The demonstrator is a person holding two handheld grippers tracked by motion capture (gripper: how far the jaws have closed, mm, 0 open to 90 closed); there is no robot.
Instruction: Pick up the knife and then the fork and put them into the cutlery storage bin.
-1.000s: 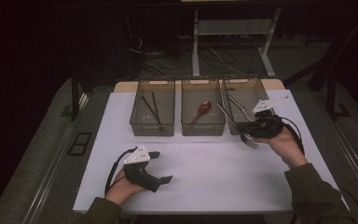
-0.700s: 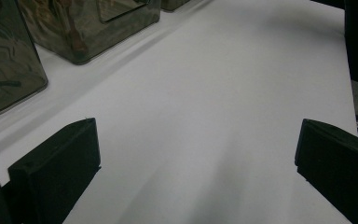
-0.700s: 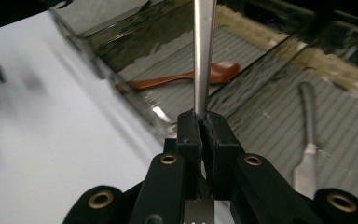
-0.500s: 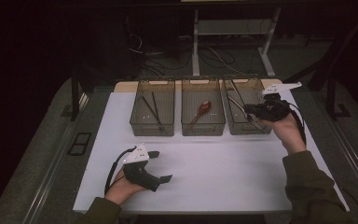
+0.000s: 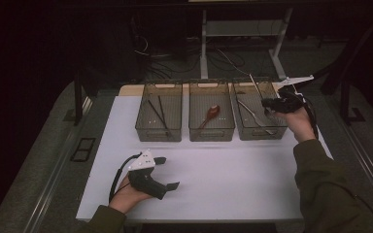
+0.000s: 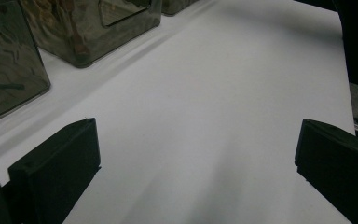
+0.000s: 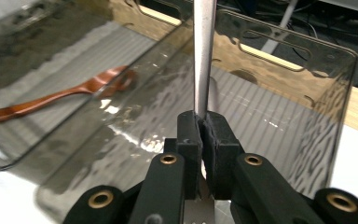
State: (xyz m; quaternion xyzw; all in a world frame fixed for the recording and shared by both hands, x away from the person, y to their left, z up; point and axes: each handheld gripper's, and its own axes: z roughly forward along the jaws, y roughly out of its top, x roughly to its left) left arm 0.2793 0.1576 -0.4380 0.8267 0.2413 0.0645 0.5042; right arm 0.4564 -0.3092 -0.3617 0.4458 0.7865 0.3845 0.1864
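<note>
A dark room with cables and a metal frame at the back surrounds a white tabletop (image 5: 223, 179), along whose far edge three smoky clear bins stand in a row.

The right tool (image 7: 203, 126) has its jaws pressed together on a flat metal utensil handle (image 7: 203, 56), which rises straight up between the pads in the right gripper view. In the high view the right tool (image 5: 272, 104) hangs over the right bin (image 5: 260, 133), near the tabletop's far right corner, with the person's right hand (image 5: 301, 124) behind it and an olive sleeve running back toward the near right edge. The utensil's thin shaft slants up past the bin's far rim. Another metal utensil (image 5: 252, 114) lies inside that bin on its floor.

The middle bin (image 5: 211, 131) holds a reddish-brown spoon (image 5: 210, 115), which lies flat with its bowl toward the far side; in the right gripper view the spoon (image 7: 60, 95) is seen through the bin walls. The left bin (image 5: 159, 133) holds dark chopsticks (image 5: 158, 114).

The left tool (image 5: 167, 172) rests near the tabletop's near edge, left of centre, gripped by the left hand (image 5: 131, 194), its jaws standing wide apart with nothing between them. In the left gripper view the two black jaws frame bare white tabletop, with bin walls at the upper left.
</note>
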